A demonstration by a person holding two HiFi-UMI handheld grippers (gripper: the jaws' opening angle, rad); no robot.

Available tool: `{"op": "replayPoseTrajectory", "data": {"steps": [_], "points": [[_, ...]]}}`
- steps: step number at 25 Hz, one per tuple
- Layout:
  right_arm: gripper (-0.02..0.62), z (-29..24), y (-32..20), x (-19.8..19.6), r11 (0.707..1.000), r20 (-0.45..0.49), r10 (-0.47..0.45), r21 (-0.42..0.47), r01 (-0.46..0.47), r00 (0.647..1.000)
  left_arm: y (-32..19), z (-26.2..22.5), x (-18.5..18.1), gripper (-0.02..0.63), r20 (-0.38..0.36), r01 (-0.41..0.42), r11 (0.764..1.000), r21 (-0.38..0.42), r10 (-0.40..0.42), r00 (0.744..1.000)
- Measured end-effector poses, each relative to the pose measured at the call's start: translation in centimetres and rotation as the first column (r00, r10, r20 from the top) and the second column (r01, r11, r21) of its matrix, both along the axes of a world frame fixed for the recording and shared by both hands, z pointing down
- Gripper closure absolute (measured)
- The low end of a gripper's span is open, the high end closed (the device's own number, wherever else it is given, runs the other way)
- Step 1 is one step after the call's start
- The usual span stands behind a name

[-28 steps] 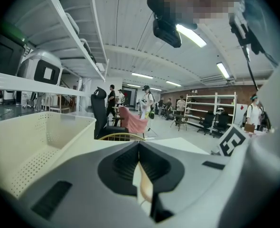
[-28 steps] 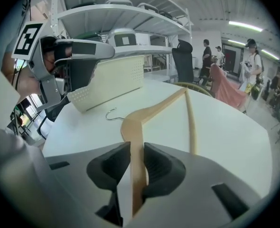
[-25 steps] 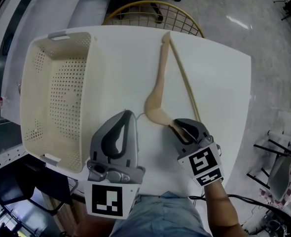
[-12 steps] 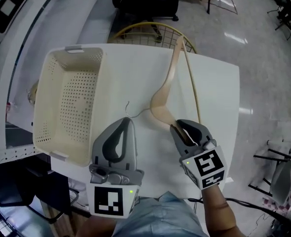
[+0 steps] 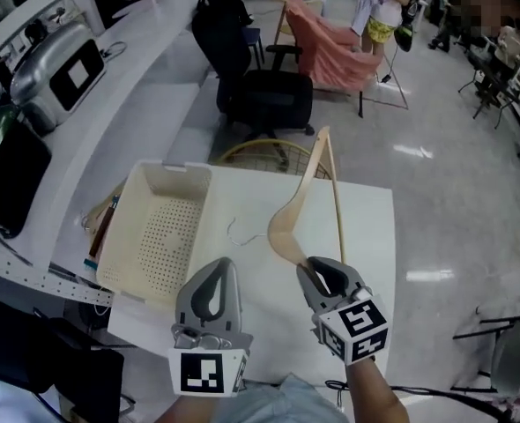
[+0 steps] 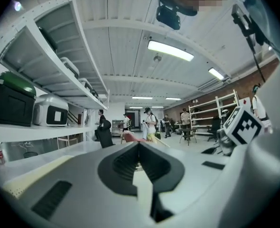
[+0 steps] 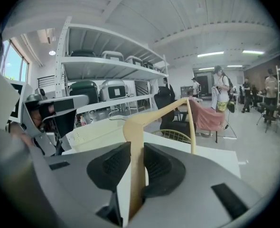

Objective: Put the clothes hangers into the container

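Note:
A light wooden clothes hanger (image 5: 300,196) with a thin wire hook (image 5: 234,230) is tilted up over the white table (image 5: 370,263). My right gripper (image 5: 320,278) is shut on its near arm. In the right gripper view the hanger (image 7: 139,141) runs between the two dark pads (image 7: 115,163) and rises away to its far corner. The cream perforated container (image 5: 159,236) sits empty on the table's left side and also appears as the cream container (image 7: 99,133) left of the hanger. My left gripper (image 5: 209,296) hangs near the table's front edge, shut and empty, its jaws (image 6: 140,163) meeting.
Past the table's far edge stand a yellow wire basket (image 5: 264,155) and a black office chair (image 5: 264,95). A pink cloth on a rack (image 5: 330,47) and several people are farther back. White shelving with appliances (image 5: 62,69) runs along the left.
The right gripper has lifted the hanger off the table, so its far end now points up and away. The head view has pulled back and tilted up. The left gripper stays shut.

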State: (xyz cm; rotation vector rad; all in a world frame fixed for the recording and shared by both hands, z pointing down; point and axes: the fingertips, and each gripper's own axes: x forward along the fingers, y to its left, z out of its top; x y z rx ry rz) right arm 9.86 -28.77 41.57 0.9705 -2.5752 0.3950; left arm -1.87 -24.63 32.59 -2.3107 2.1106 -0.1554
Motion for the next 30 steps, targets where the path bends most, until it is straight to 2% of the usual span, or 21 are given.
{"op": "replayPoseTrajectory", "data": {"steps": [7,13,21,25,30], "points": [[0.503,-4.8,2.7,0.3,0.997,0.053,-0.022,0.070,0.018,0.998,3.6,-3.8,0.2,0.595,0.035,0.055,0.993,0.101,-0.059,0.998],[0.505,-6.4,6.4,0.2,0.995,0.078,-0.052,0.093,0.045,0.996,7.9,-5.3,0.3,0.595,0.063,0.086,0.987,0.137,-0.095,0.993],[0.503,-5.2,10.0,-2.4,0.991,0.087,-0.124,0.063,0.119,0.988,12.1,-5.0,-1.2,0.594,0.062,0.153,0.985,0.078,-0.157,0.986],[0.503,-5.3,11.1,-4.1,0.986,0.098,-0.158,0.059,0.153,0.983,13.4,-5.4,-2.4,0.595,0.110,0.169,0.981,0.097,-0.179,0.978],[0.503,-5.8,11.2,-7.0,0.984,0.099,-0.170,0.064,0.164,0.980,13.9,-5.4,-5.0,0.595,0.075,0.194,0.977,0.084,-0.200,0.977]]}}
